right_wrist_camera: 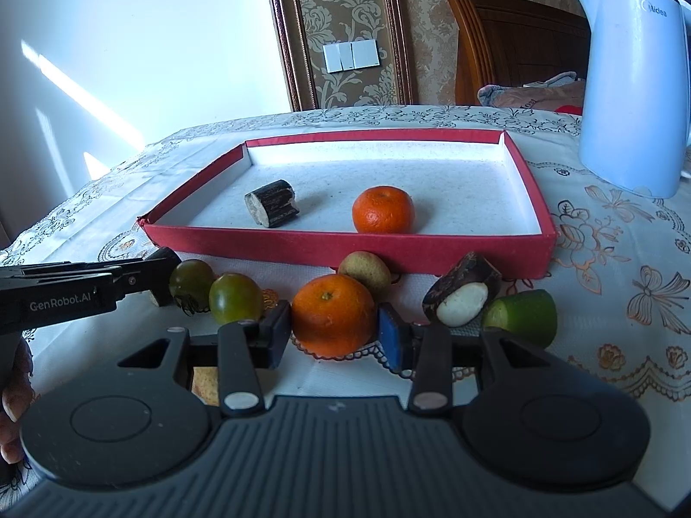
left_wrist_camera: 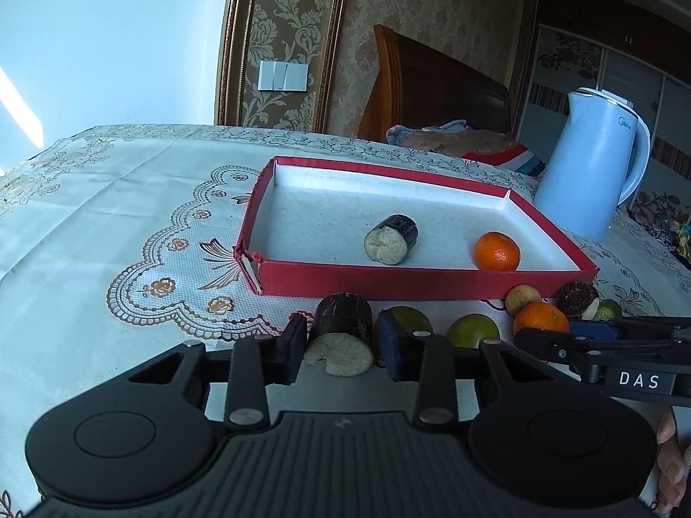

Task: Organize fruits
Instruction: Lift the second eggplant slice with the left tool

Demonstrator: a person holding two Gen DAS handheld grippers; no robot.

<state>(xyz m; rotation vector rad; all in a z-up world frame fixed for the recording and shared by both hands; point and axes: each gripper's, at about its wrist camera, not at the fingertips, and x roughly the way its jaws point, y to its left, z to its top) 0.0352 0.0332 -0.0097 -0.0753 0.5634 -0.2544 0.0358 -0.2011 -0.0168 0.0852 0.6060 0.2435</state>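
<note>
On the table (left_wrist_camera: 108,198), which wears a white cloth with flower patterns, a flat red box (right_wrist_camera: 345,250) with a white inside sits near the middle. Inside the box lie two things: a short dark cane piece (right_wrist_camera: 272,203) toward the left side and a small orange (right_wrist_camera: 383,210) toward the right side, apart from each other. Along the near edge of the box, on the cloth, more fruit lies in a row. At the left end of that row, the left gripper (left_wrist_camera: 341,343) has its two pads on either side of another dark cane chunk (left_wrist_camera: 343,332) with a pale cut end, and the pads look pressed against it, so it is clamped on that chunk. Next come two green tomatoes (right_wrist_camera: 235,298) side by side. Then comes a second orange (right_wrist_camera: 332,314), and the right gripper (right_wrist_camera: 332,336) has a pad on each side of it, squeezed onto it. Just behind that orange, touching the box wall, is a small yellow-brown fruit (right_wrist_camera: 365,270). To the right lies a dark piece with a white cut face (right_wrist_camera: 462,298), and beside it a green lime wedge (right_wrist_camera: 524,315). A pale blue kettle (right_wrist_camera: 626,86) stands near the far right corner of the table, well away from the fruit. A bit of a hand shows at the picture edges.
</note>
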